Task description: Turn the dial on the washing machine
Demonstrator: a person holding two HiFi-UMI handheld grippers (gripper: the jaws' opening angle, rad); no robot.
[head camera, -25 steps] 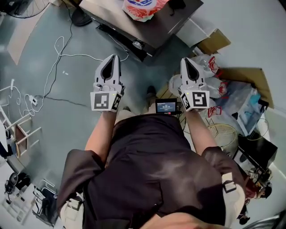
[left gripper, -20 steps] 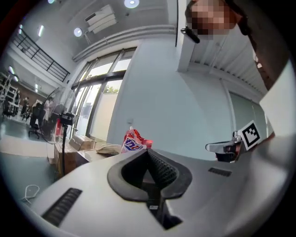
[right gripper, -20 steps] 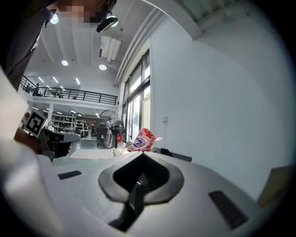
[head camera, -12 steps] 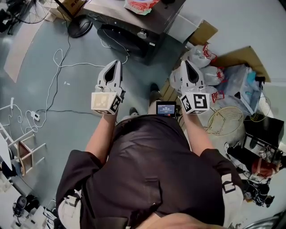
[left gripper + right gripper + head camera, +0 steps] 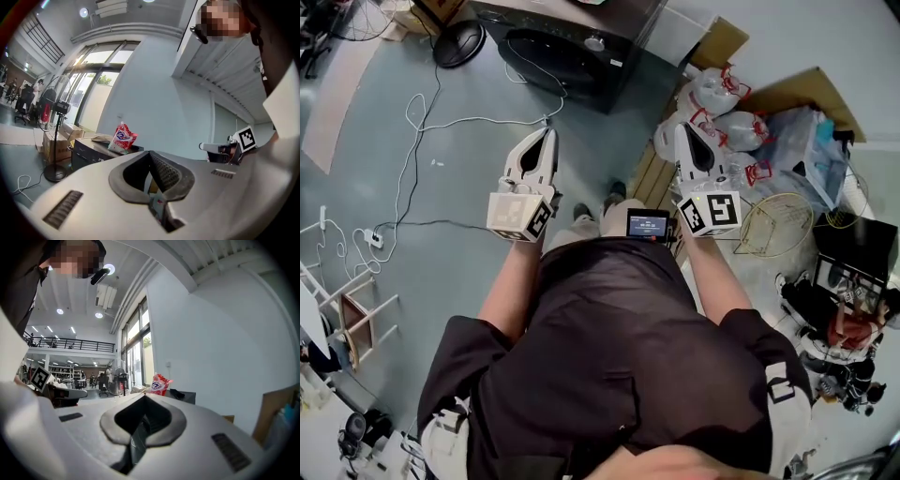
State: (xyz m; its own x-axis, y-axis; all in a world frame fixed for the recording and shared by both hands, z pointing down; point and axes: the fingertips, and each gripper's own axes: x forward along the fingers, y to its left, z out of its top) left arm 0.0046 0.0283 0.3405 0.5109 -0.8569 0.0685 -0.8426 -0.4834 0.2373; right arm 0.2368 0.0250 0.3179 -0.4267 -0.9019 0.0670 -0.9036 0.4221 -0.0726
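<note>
Washing machine [image 5: 567,61] has slid up to head view's top edge over 1 s; its dial [image 5: 595,42] sits well ahead of both grippers. Left gripper [image 5: 548,133] and right gripper [image 5: 682,128] are clenched, empty. I'd close in squarely, open 1 gripper, then pinch the dial.

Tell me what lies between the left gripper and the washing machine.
In the head view, only grey floor, crossed by a white cable, separates the left gripper from the washing machine.
</note>
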